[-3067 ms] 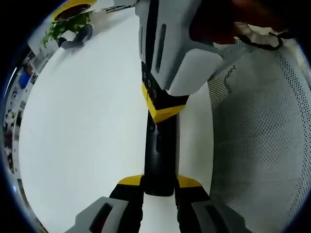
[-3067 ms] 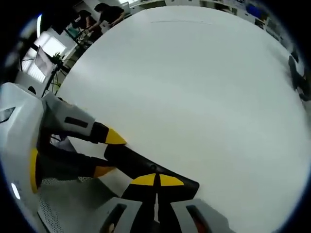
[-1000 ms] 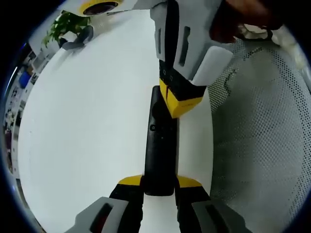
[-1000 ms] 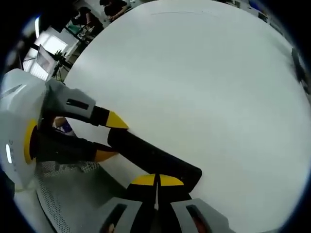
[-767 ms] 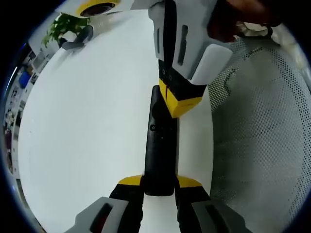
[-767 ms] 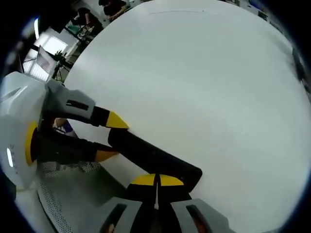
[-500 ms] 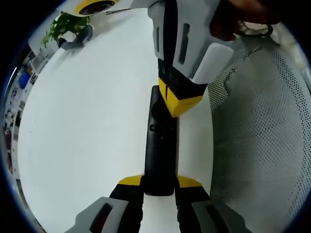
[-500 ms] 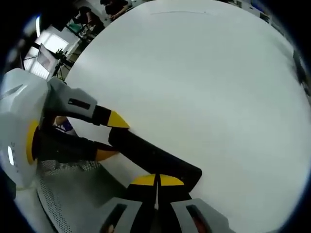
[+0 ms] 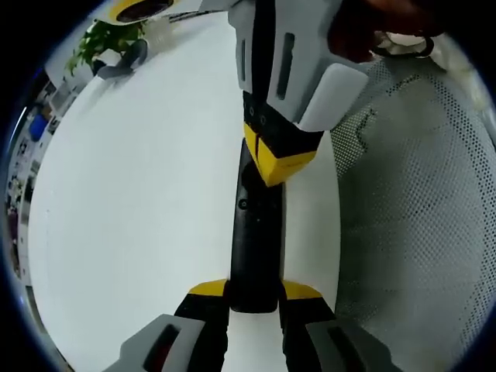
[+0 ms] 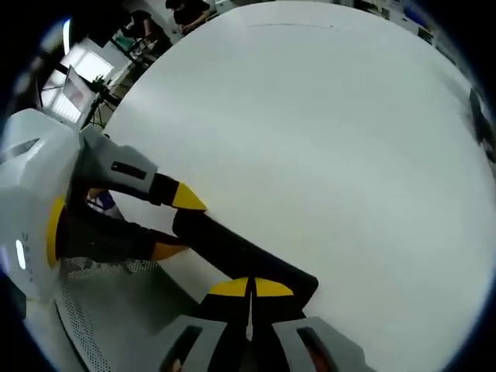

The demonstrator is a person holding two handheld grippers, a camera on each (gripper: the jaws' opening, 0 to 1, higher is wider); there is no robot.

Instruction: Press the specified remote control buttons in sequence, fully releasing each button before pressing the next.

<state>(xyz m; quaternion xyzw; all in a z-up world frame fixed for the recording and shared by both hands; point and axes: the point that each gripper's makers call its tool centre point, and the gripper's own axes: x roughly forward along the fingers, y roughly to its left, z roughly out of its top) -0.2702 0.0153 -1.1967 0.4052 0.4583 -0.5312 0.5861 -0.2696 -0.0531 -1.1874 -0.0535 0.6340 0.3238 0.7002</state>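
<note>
Left gripper (image 9: 254, 293) clamping one black remote control (image 9: 256, 240) by its near end, yellow-tipped jaws closing on either side of it; in the right gripper view the same gripper (image 10: 177, 225) reaching in from the left, gripping the remote (image 10: 240, 256) at its far end. Right gripper (image 10: 249, 288) showing both yellow tips drawn together with only a hairline seam between, sitting at the near end of the remote; in the left gripper view that gripper (image 9: 273, 159) coming down from the top, joined tips resting against the upper face of the remote near its far end, though actual contact with a button being impossible to tell. Two grippers counted, one remote. Remote lying lengthwise over the white table (image 9: 139, 194), close to the table's edge, beside one white perforated mesh surface (image 9: 411, 232) running along that edge. One potted green plant (image 9: 105, 39) standing at the far edge of the table. A person's hand (image 9: 364, 31) gripping the right gripper's body.
</note>
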